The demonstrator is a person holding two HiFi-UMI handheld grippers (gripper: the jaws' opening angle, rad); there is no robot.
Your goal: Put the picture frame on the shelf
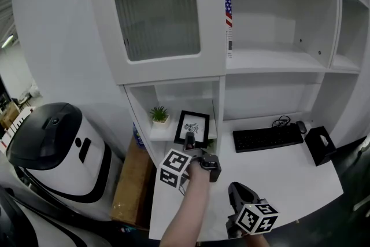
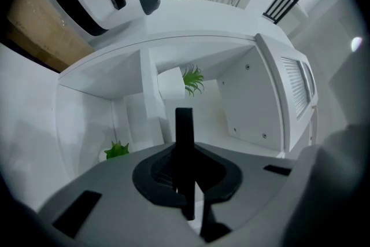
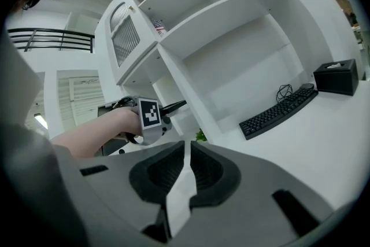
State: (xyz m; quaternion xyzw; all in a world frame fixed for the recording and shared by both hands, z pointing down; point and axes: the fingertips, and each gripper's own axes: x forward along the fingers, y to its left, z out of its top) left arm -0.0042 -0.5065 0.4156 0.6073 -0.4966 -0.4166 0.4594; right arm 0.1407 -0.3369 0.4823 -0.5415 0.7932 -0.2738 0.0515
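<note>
Black picture frame (image 1: pixel 192 126) stands upright, apparently on the low shelf (image 1: pixel 163 132).

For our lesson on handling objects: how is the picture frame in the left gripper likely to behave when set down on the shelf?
The picture frame looks stiff: its thin black edge stands straight between the left gripper's jaws. Thin and held upright at the shelf, it may tip if nudged. It is probably light, since a narrow grip holds it.

A black keyboard (image 1: pixel 267 137) and what seems a tissue box (image 1: pixel 320 146) sit on the desk (image 1: pixel 289 177).
</note>
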